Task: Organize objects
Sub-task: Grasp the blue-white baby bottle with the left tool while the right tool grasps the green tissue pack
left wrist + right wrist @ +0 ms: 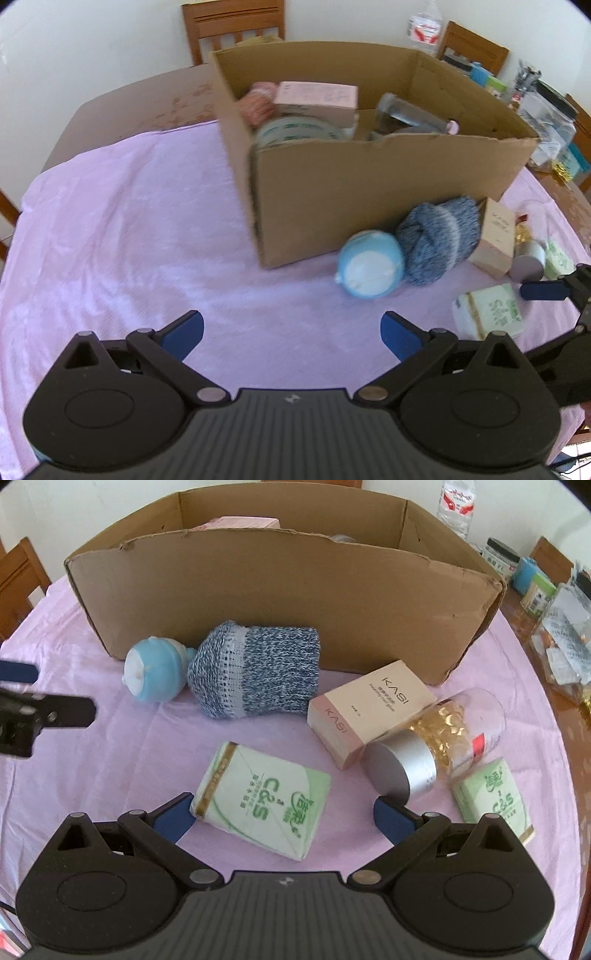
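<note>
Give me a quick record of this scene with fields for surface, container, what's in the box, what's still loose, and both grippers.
surface: pink cloth on table
container: cardboard box, open top
in box: pink carton, tape roll
loose: blue ball, knit sock, KASI box, capsule jar, two tissue packs
left gripper: open, empty
right gripper: open, around nearer tissue pack

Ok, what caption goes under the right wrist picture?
Open right gripper over a tissue pack, cardboard box waiting behind.
</note>
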Tool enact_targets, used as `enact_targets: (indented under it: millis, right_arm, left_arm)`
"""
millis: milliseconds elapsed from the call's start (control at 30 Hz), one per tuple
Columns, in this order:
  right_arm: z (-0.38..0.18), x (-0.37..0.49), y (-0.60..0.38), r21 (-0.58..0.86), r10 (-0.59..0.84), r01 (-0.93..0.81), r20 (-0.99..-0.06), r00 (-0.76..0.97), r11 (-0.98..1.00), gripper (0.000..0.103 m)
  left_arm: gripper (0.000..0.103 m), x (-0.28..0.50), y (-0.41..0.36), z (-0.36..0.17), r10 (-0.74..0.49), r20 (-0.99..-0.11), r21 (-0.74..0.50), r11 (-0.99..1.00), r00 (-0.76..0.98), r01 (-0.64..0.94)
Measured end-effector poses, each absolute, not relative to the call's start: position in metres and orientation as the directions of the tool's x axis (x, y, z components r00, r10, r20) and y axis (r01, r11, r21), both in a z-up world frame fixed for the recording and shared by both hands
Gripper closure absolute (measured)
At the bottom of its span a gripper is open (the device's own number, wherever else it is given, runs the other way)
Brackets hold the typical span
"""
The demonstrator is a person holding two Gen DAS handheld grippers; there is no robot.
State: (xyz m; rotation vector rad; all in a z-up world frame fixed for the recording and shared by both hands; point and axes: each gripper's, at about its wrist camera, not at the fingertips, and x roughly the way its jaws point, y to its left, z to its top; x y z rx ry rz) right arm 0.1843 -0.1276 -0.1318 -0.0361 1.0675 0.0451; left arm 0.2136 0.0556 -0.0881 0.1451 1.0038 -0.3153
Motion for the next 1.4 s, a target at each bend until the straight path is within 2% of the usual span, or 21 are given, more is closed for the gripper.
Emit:
enact_targets:
  millis: [400, 500, 600, 667, 833, 1233, 1267, 1400]
  right_arm:
    - [-0.134, 0.176, -0.136, -0.009, 0.054, -0.120, -0.859, 0.510, 0.993, 0.000]
    - [-0.134, 0.175, -0.137, -0.008, 0.058, -0.125, -0.856, 0.514, 0.992, 0.000]
    - [-0.135, 0.174, -0.138, -0.009, 0.058, -0.124, -0.853, 0.519, 0.992, 0.000]
    - [-0.135, 0.174, -0.138, -0.009, 0.057, -0.122, -0.852, 0.521, 0.993, 0.000]
    - [-0.133, 0.175, -0.137, -0.003, 0.061, -0.125, -0.857, 0.512, 0.992, 0.001]
    - [-0.127, 0.181, -0.128, -0.007, 0.074, -0.150, -0.848, 0.525, 0.989, 0.024]
    - [-0.126, 0.181, -0.128, -0.008, 0.074, -0.153, -0.849, 0.524, 0.988, 0.025]
    - [-0.124, 0.182, -0.129, -0.004, 0.078, -0.155, -0.854, 0.514, 0.988, 0.026]
  left_arm:
    - [0.002, 0.236, 0.027, -0.101, -0.235, -0.828, -0.075, 0.946, 0.509, 0.316]
    - [0.005, 0.235, 0.031, -0.103, -0.244, -0.820, -0.084, 0.946, 0.518, 0.312]
    - [0.014, 0.235, 0.035, -0.105, -0.273, -0.816, -0.127, 0.944, 0.509, 0.303]
    - [0.026, 0.236, 0.035, -0.106, -0.300, -0.815, -0.157, 0.938, 0.496, 0.310]
    - [0.032, 0.237, 0.029, -0.106, -0.318, -0.799, -0.156, 0.929, 0.510, 0.335]
    - [0.052, 0.239, 0.024, -0.110, -0.345, -0.792, -0.182, 0.921, 0.504, 0.344]
    - [0.056, 0.239, 0.023, -0.110, -0.348, -0.792, -0.183, 0.919, 0.502, 0.348]
    - [0.057, 0.239, 0.022, -0.109, -0.352, -0.795, -0.185, 0.916, 0.493, 0.355]
